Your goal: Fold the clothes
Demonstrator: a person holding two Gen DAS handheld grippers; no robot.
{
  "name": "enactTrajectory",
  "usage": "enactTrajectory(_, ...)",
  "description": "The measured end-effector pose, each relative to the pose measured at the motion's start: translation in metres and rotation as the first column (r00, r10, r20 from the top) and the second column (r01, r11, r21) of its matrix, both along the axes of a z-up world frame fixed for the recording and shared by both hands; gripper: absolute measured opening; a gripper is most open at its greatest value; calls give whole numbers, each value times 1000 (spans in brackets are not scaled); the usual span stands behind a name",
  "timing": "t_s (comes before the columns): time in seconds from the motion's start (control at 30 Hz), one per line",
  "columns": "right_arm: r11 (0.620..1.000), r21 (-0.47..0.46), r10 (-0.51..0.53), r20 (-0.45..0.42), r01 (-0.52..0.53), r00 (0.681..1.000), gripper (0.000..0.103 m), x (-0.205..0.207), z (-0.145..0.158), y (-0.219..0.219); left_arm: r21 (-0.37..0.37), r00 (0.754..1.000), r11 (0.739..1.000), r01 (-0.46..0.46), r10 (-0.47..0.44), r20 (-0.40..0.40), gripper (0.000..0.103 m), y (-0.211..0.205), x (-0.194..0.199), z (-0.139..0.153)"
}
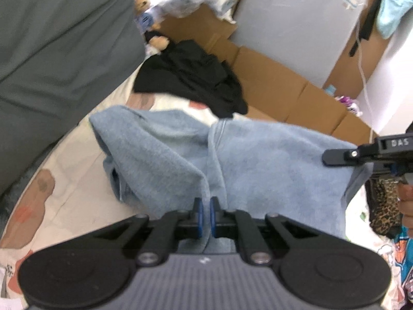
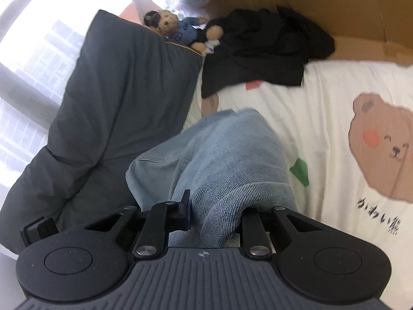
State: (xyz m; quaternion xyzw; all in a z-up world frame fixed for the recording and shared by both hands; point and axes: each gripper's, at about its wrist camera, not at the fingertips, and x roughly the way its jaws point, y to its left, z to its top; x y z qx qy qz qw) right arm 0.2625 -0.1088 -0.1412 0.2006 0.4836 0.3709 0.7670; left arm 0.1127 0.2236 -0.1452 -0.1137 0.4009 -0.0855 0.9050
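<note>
A light blue garment (image 1: 258,160) is held up over the bed between both grippers. My left gripper (image 1: 205,213) is shut on a fold of its edge, blue pads pinching the cloth. My right gripper (image 2: 214,211) is shut on another part of the blue garment (image 2: 227,155), which drapes over and hides its right finger. The right gripper also shows in the left wrist view (image 1: 343,156) at the garment's far right corner. A crumpled black garment (image 1: 196,77) lies on the bed behind; it also shows in the right wrist view (image 2: 260,49).
The bed has a white sheet (image 2: 322,108) printed with brown bears. A big dark grey cushion (image 2: 111,113) lies at the left. A teddy bear (image 2: 178,29) sits by the black garment. Cardboard boxes (image 1: 278,82) stand along the bed's far side.
</note>
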Motion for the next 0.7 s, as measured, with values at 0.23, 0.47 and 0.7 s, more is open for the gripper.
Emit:
enactTrajectory(0.23,1000,-13,4,28,-3,1000,17,-9,14,-32,-34,999,998,48,-47,11,5,-29,-1,9)
enactTrajectory(0.47,998,12,-62,30,62,998,17,-15,19,-81,-56,993,992,117,-117,7,5,-70,-3,4)
enactTrajectory(0.7,992,16,-128,19,128,992,17,-26,15,-140,-90,982,978,186,-186,9,5,-114,-7,-2)
